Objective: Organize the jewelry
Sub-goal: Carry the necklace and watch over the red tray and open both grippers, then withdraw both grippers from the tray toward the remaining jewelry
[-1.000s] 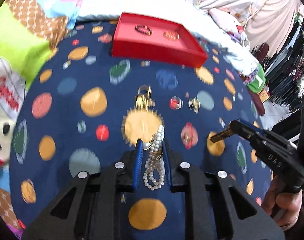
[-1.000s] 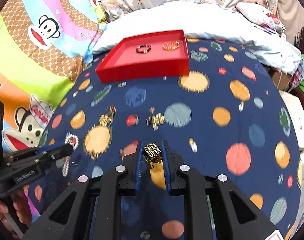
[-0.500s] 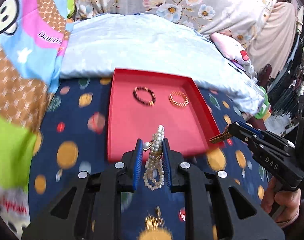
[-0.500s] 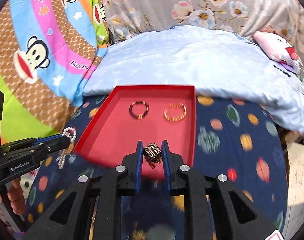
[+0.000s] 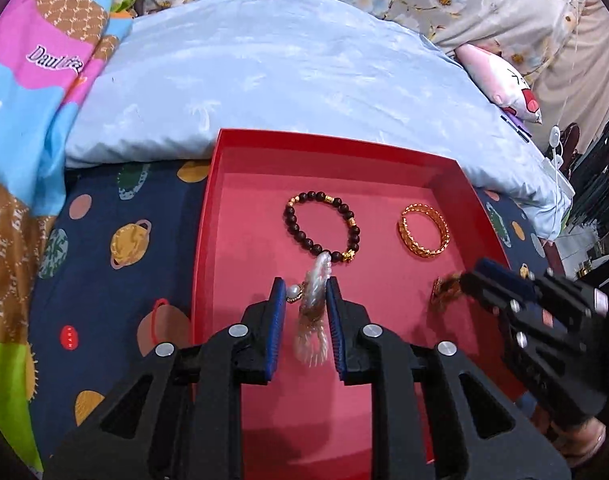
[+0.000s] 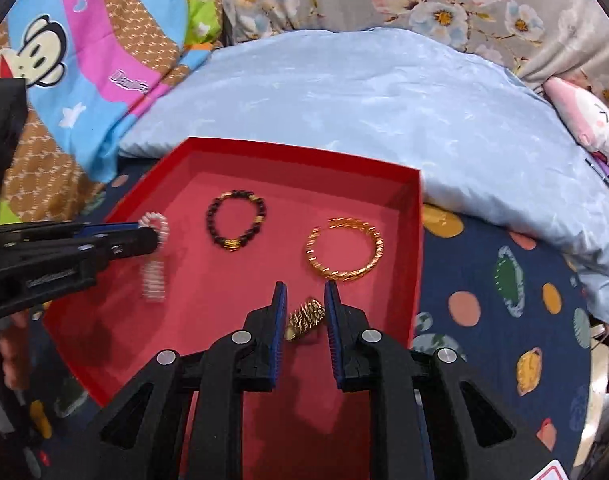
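A red tray (image 5: 208, 216) (image 6: 414, 240) lies on the blue planet-print cloth and holds a dark bead bracelet (image 5: 322, 226) (image 6: 236, 220) and a gold bangle (image 5: 423, 231) (image 6: 343, 248). My left gripper (image 5: 302, 294) (image 6: 154, 236) hangs over the tray's left part, jaws slightly parted, with a blurred pearl bracelet (image 5: 314, 312) (image 6: 154, 258) between them. My right gripper (image 6: 304, 296) (image 5: 460, 280) hangs over the tray's right part, jaws slightly parted, with a blurred gold piece (image 6: 304, 316) (image 5: 444, 290) between them.
A pale blue pillow (image 5: 288, 76) (image 6: 384, 112) lies just behind the tray. A colourful cartoon blanket (image 5: 24, 100) (image 6: 84, 40) is at the left. Floral fabric (image 6: 464, 0) hangs behind. A pink plush (image 5: 500, 80) sits at the right.
Both grippers moved forward over the tray and lowered. Their jaws have parted a little, and the pearl bracelet and gold piece now blur as they slip between them.
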The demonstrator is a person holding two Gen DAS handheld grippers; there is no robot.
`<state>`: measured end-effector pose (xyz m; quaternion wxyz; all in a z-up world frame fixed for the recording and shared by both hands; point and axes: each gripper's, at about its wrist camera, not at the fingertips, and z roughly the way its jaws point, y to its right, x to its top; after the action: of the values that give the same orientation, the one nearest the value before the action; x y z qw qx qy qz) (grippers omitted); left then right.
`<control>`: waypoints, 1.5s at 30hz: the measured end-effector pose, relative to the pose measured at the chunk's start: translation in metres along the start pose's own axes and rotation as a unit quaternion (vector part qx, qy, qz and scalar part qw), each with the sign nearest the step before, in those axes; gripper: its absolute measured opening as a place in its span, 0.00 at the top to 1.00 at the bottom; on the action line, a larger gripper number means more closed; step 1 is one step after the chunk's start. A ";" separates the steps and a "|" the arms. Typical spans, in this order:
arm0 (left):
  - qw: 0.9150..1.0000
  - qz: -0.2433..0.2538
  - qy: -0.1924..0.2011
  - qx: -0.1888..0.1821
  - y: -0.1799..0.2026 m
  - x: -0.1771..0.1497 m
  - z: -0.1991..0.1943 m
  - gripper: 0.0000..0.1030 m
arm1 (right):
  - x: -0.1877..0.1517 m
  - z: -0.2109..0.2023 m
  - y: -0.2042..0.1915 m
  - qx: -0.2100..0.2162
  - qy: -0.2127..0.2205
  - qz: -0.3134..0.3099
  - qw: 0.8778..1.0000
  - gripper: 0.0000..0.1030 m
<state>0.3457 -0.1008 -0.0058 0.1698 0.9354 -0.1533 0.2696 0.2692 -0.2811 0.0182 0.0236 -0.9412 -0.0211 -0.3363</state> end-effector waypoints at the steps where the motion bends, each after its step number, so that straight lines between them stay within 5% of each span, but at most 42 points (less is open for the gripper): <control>1: 1.000 -0.004 0.002 -0.002 -0.002 0.000 -0.001 0.79 | -0.003 -0.005 -0.003 0.018 0.000 0.002 1.000 0.82; 3: 1.000 -0.011 0.007 -0.001 -0.004 -0.002 -0.006 0.66 | -0.008 -0.020 -0.008 0.037 0.009 0.005 0.999 0.80; 14: 0.998 -0.019 0.047 0.020 -0.011 -0.031 -0.074 0.59 | -0.040 -0.096 0.015 -0.020 0.031 0.085 0.996 0.74; 24: 1.000 -0.017 0.017 0.019 -0.009 -0.104 -0.109 0.58 | -0.100 -0.134 -0.008 -0.035 0.012 0.093 0.995 0.68; 41: 0.998 -0.049 -0.034 0.019 -0.010 -0.207 -0.139 0.58 | -0.200 -0.170 -0.051 0.003 -0.031 0.116 0.993 0.68; 45: 0.998 -0.041 -0.039 0.015 0.003 -0.227 -0.146 0.45 | -0.213 -0.175 -0.058 0.008 -0.036 0.118 0.992 0.68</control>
<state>0.0957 -0.0004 -0.0150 0.1603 0.9533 -0.1168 0.2278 -0.0094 -0.2387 0.0199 0.0699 -0.9483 0.0865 -0.2973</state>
